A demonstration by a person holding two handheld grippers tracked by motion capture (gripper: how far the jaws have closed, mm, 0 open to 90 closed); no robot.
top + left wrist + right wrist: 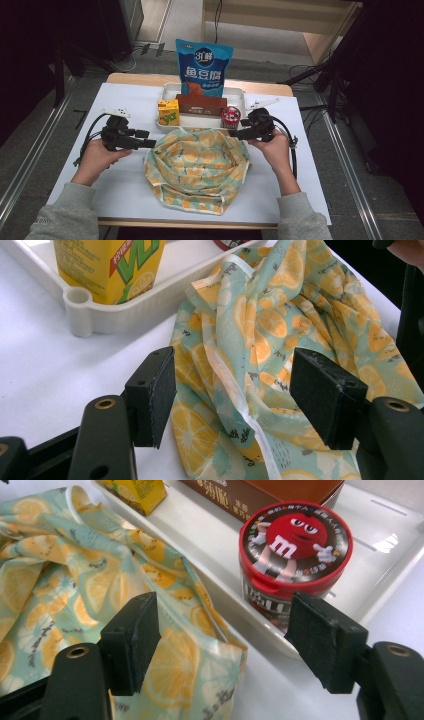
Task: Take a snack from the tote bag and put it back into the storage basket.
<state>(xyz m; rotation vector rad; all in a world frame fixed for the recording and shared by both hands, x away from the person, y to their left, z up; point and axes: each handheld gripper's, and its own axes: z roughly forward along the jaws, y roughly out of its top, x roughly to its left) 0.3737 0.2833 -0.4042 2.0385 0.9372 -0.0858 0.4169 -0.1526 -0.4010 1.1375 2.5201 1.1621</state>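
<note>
A cloth bag [197,165] printed with lemon slices lies crumpled and open-mouthed at the table's middle. My left gripper [150,144] is at its left rim, jaws wide apart. In the left gripper view the bag's hemmed rim [235,385] lies between the open pads without being pressed. My right gripper [235,134] is at the bag's far right corner, open. The right gripper view has that corner [190,650] by the left pad, with the red-lidded candy jar [295,545] just ahead in the white tray [380,555].
The tray [235,92] behind the bag holds a yellow juice carton [168,111], a brown box [201,105] and the jar [231,116]. A blue snack pouch [204,67] stands upright at its back. A white sheet [125,195] covers the table.
</note>
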